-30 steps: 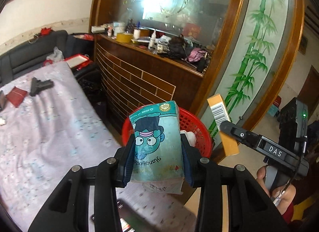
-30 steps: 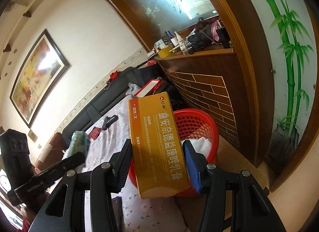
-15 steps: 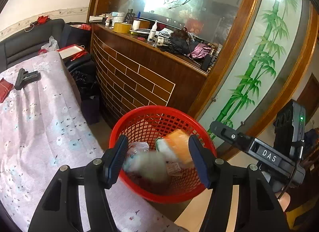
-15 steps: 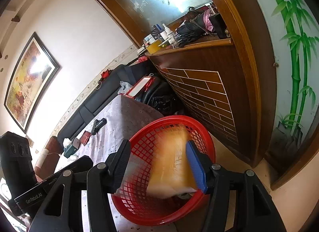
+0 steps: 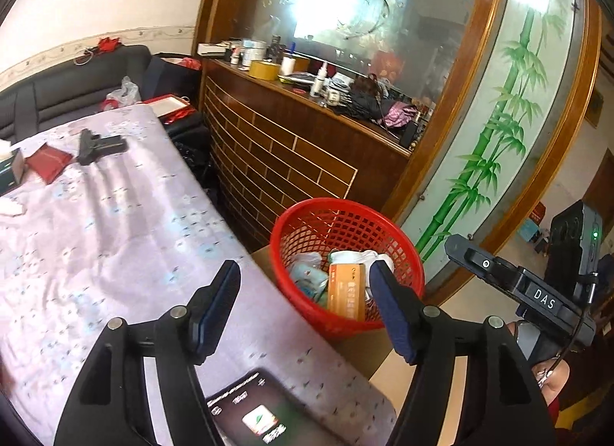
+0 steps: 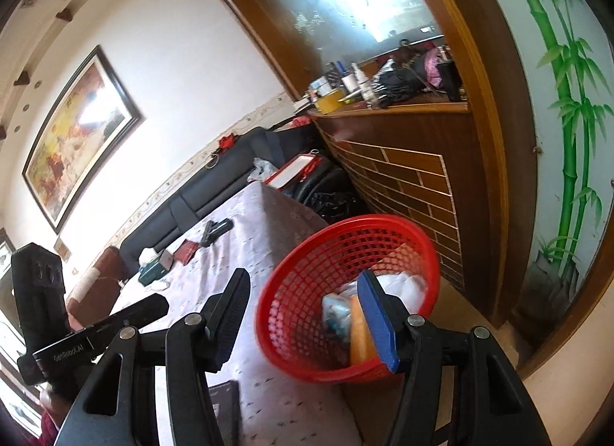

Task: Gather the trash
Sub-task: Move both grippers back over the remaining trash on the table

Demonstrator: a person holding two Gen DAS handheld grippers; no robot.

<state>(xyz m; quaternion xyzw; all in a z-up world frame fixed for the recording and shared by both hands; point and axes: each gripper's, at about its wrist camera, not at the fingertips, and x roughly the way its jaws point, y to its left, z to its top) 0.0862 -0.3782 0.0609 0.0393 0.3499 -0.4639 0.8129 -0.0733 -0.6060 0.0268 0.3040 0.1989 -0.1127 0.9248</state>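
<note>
A red mesh basket (image 5: 337,321) (image 6: 345,221) stands on the floor by the table's corner. Inside it lie an orange box (image 5: 345,292) (image 6: 360,338), a teal snack packet (image 5: 307,277) (image 6: 335,311) and white tissue (image 5: 364,256) (image 6: 399,281). My left gripper (image 5: 303,269) hovers above and in front of the basket, its jaws opening with nothing between them. My right gripper (image 6: 303,275) is open and empty too, near the basket's rim; its right finger hides part of the orange box.
A table under a lilac flowered cloth (image 5: 115,235) fills the left, with a phone (image 5: 257,411) at its near edge, a black pistol-shaped object (image 5: 98,144), a red wallet (image 5: 48,162) and a tissue box (image 6: 153,269). A cluttered wooden counter (image 5: 307,139) stands behind the basket.
Both grippers let go: the teal packet and the orange box dropped into the red basket. Both sets of jaws widened, and both grippers then pulled back from the basket.
</note>
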